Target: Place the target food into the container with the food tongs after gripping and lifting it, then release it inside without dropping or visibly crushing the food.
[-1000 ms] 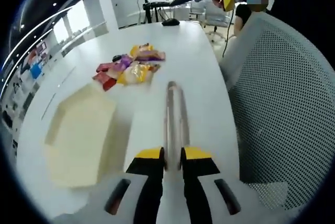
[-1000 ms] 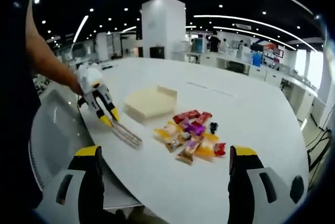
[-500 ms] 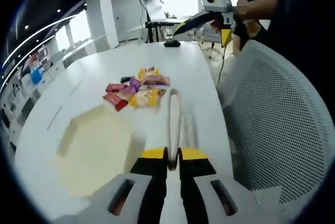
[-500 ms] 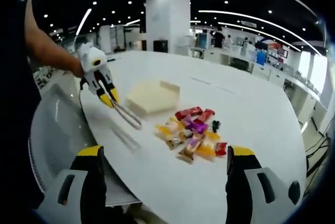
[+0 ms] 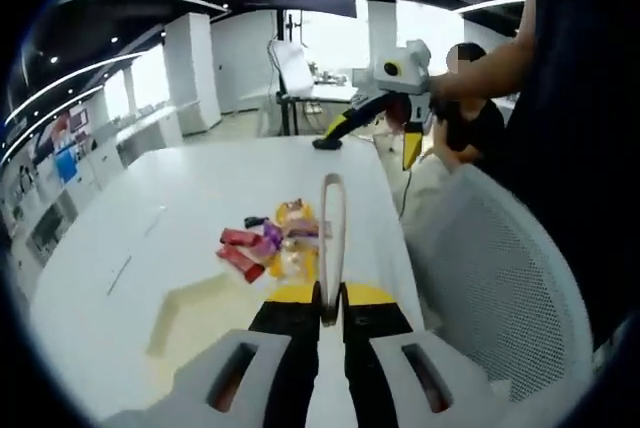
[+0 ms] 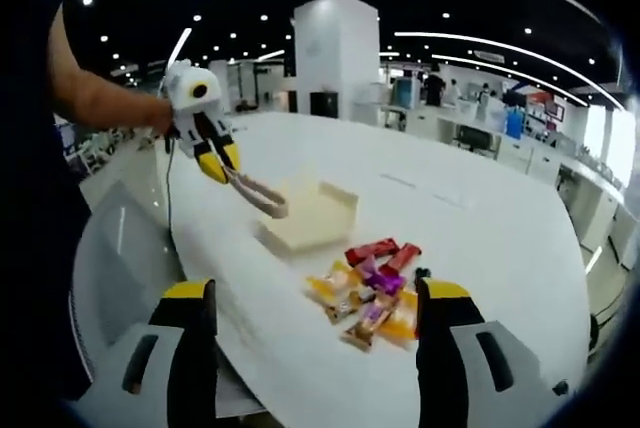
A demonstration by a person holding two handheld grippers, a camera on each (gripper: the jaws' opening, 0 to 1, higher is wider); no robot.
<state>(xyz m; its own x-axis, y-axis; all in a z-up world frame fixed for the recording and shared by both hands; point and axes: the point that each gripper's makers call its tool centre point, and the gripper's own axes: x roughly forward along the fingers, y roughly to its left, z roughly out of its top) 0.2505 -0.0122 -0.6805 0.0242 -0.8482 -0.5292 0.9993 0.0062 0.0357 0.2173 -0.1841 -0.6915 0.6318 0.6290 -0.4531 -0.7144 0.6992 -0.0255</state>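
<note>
Left gripper view: food tongs [image 5: 331, 238] are being clamped by the left gripper [image 5: 330, 320].
Right gripper [image 6: 310, 348]: jaws are being held wide, empty.
Risk: wrapped snacks [image 6: 372, 291] ahead are being risked crushed by overtight tongs.

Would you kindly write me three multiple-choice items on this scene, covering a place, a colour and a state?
1. Where do the snack packets lie?
A. inside the container
B. on the white table beside the container
C. on the mesh chair

2. What colour is the container?
A. pale cream
B. dark blue
C. bright green

3. How is the left tool holding the food tongs?
A. shut on them, with no food between their tips
B. open, with the tongs lying on the table
C. shut on them, with a packet between their tips

Answers: 1 B, the pile sits on the table apart from the box. 2 A, the box looks cream. 3 A, the jaws clamp the tongs, whose tips carry nothing.
</note>
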